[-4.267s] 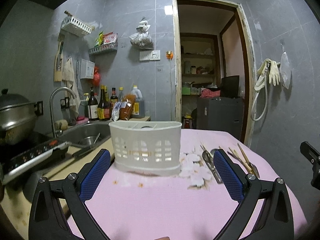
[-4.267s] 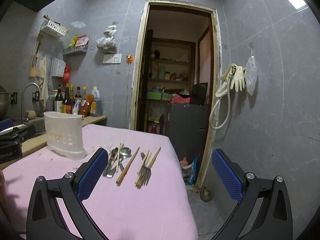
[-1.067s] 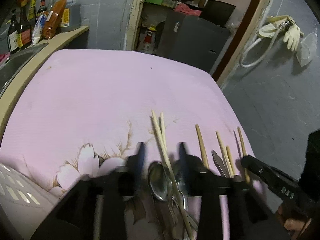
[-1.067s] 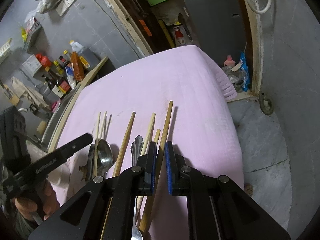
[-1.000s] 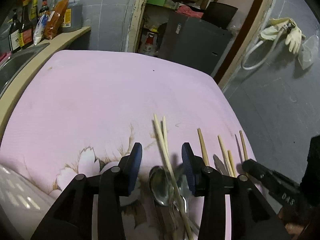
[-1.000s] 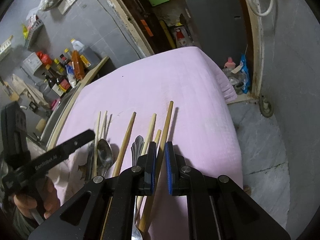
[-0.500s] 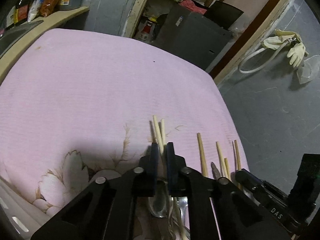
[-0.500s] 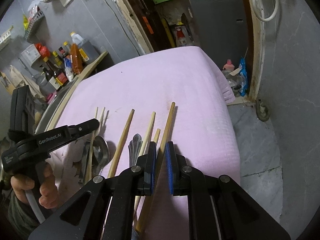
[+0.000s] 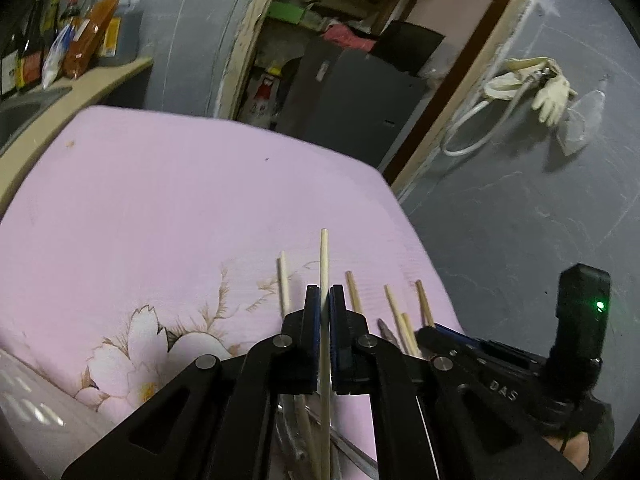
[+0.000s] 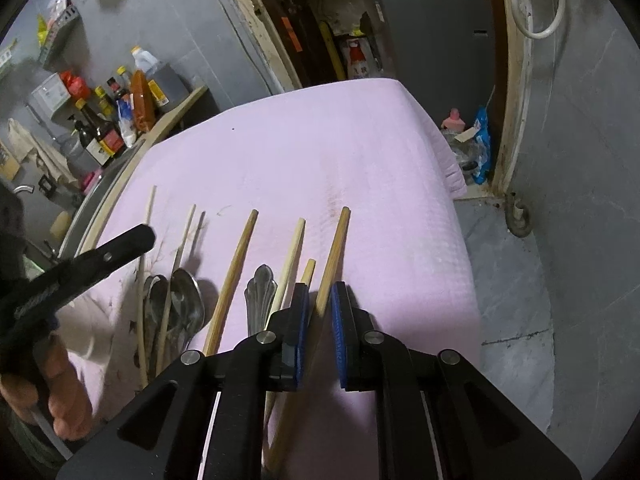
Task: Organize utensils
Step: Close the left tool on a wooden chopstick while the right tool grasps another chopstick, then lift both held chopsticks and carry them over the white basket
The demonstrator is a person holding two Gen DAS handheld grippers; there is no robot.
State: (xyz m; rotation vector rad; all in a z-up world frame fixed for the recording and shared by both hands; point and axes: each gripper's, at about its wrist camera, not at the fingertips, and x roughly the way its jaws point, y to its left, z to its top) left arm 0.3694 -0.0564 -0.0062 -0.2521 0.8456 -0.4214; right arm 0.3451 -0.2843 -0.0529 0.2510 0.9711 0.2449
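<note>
In the left wrist view my left gripper [image 9: 324, 294] is shut on a pale chopstick [image 9: 323, 256], whose tip juts forward above the pink cloth [image 9: 160, 208]. A second pale chopstick [image 9: 283, 284] lies just to its left. In the right wrist view my right gripper [image 10: 319, 294] is shut on a brown chopstick [image 10: 335, 248] that still rests on the cloth. To its left lie other chopsticks [image 10: 236, 272], a fork handle [image 10: 260, 292] and spoons [image 10: 186, 300]. The left gripper [image 10: 136, 238] shows there at the far left.
A corner of the white utensil holder [image 9: 24, 404] shows at the lower left. Sauce bottles [image 10: 104, 132] stand on the counter beyond the table. The cloth's right edge [image 10: 460, 220] drops to the floor by an open doorway [image 9: 320, 20]. A hand [image 10: 60, 392] grips the left tool.
The left gripper's jaws closed around the pale chopstick and raised it off the cloth. The right gripper stayed shut on the brown chopstick, hardly moving.
</note>
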